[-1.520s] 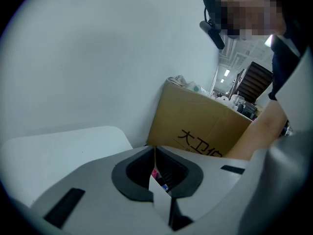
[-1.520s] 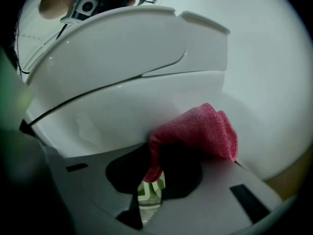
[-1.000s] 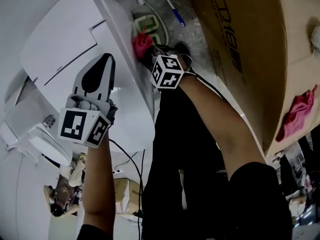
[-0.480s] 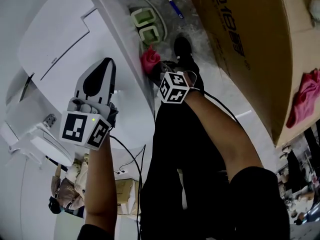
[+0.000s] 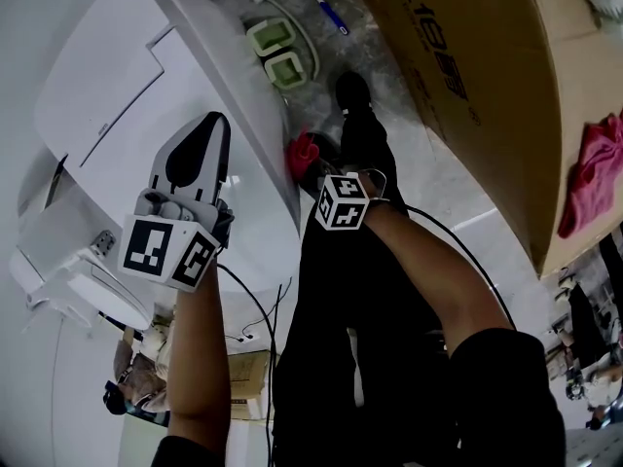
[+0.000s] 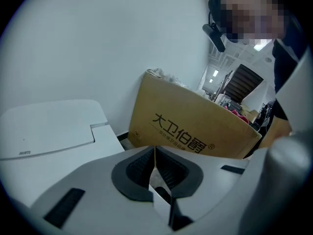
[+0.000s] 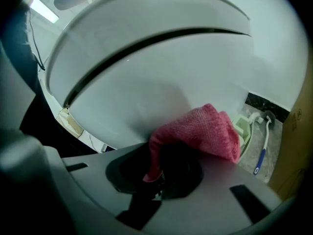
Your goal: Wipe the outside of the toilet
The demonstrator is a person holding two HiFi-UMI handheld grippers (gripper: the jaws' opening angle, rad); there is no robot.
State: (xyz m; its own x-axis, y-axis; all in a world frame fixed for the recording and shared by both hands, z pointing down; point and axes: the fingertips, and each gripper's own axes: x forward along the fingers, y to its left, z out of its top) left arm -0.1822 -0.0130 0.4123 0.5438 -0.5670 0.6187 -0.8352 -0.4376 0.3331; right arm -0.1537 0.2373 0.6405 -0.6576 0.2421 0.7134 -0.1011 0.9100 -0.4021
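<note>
Right gripper (image 7: 159, 168) is pinching the pink cloth (image 7: 195, 131), and the cloth sits pressed against the curved white side of the toilet (image 7: 146, 72), below the dark seam that runs round it. In the head view that spot is low on the toilet's flank, just beside the black trouser leg (image 5: 341, 290). My left gripper (image 6: 155, 173) has its jaws pressed together with nothing in them, and it hangs over the toilet's top (can't tell if it's touching). A brown cardboard box (image 6: 195, 126) stands past it. A toilet brush (image 7: 261, 151) with a blue handle lies on the floor between toilet and box.
</note>
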